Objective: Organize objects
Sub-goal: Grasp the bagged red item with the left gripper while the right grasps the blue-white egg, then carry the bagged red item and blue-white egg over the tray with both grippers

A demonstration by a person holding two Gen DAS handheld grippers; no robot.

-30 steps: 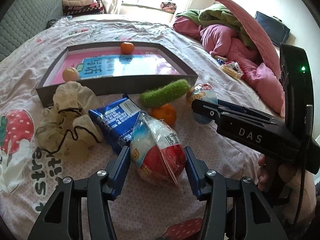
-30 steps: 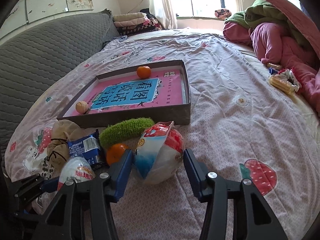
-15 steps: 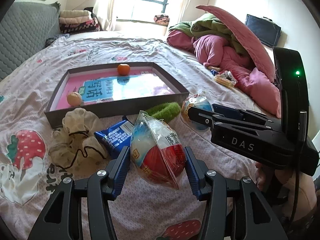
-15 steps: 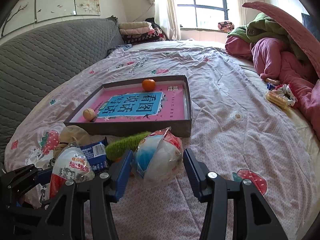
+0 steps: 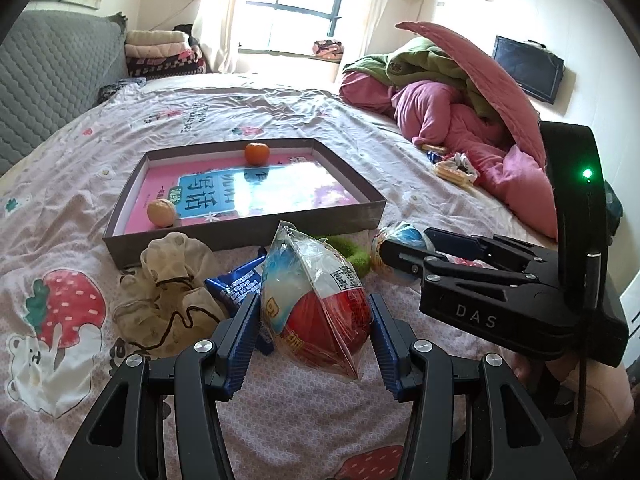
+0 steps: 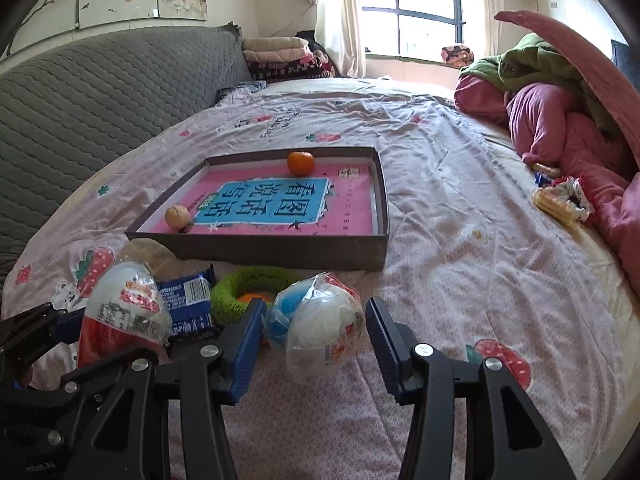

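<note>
Snacks sit clamped in both grippers: my left gripper (image 5: 314,328) pinches the red-and-white packet (image 5: 316,304) between its jaws, and my right gripper (image 6: 314,330) is shut on the blue-and-white packet (image 6: 316,324). Just past the jaws lie a blue wrapper (image 5: 238,282), a green ring (image 6: 248,288) and a mesh pouch (image 5: 172,280). Further ahead stands the box (image 6: 280,254) with an orange (image 6: 301,163) and a walnut (image 6: 177,216). I judge this the carry step; next, both packets must clear the near wall before release.

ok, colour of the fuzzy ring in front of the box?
Green fuzzy ring, clearest in the right wrist view.
</note>
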